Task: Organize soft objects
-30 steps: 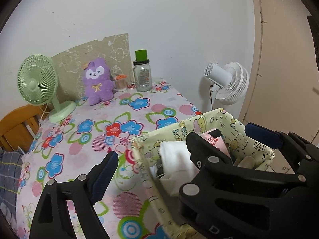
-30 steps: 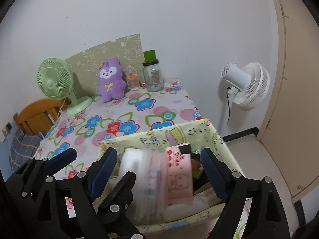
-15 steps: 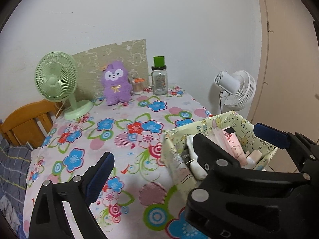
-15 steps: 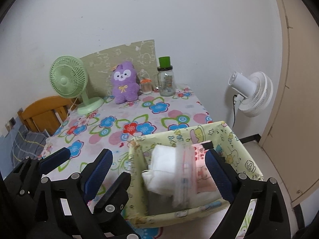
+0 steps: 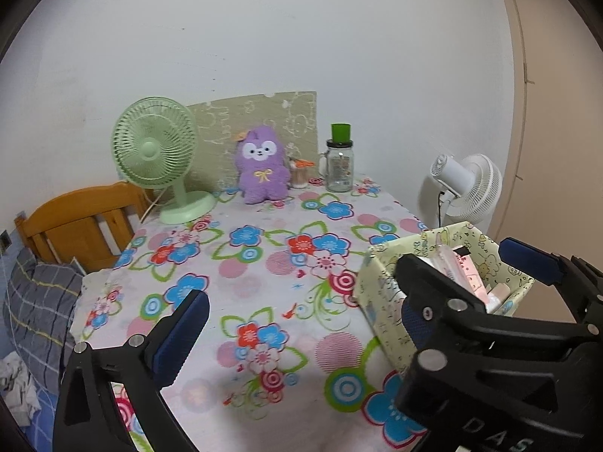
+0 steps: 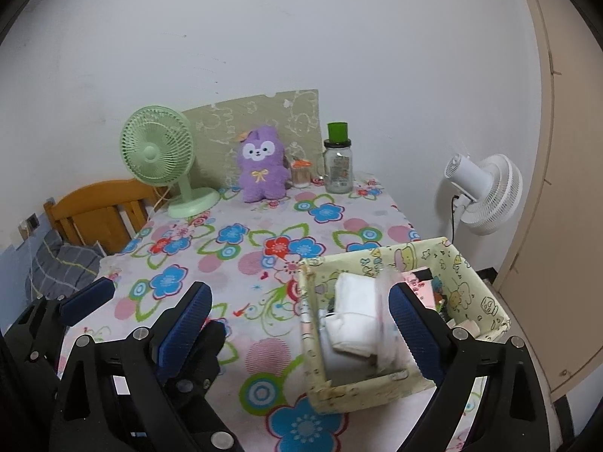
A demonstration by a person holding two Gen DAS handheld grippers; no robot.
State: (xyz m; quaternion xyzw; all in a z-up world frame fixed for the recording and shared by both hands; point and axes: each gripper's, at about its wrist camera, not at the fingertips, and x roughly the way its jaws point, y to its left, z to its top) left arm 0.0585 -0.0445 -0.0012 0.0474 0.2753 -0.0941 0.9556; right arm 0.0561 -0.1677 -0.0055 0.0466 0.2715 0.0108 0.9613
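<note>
Pulled back from the yellow fabric box [image 6: 463, 282] since the earlier frames, leaving more flowered tablecloth [image 5: 264, 248] in view. Just been opening, too: left gripper [image 5: 301, 286] spread as wide as it goes, nothing between the pads; right gripper [image 6: 299, 290] nearly as wide, likewise holding nothing, with the box's near left corner showing between its fingers.

Inside the box, nearest the right gripper: a white folded bundle [image 6: 354, 309], with a clear bag [image 6: 388, 320] against it, too blurred to tell whether wrapped round it. Behind that, a pink packet [image 6: 418, 282] standing upright, plus small items too hidden to name. Already fairly full by the look of it.

Well apart, at the far edge of the table against the wall: a purple plush toy [image 5: 262, 169], upright, between a green desk fan [image 5: 158, 158] and a glass jar [image 5: 339, 165]. Probably the next soft thing to collect. Likely light, squashy, not slippery; best pinched across the belly, clear of the small orange-lidded container [image 5: 301, 175] just beside it.
</note>
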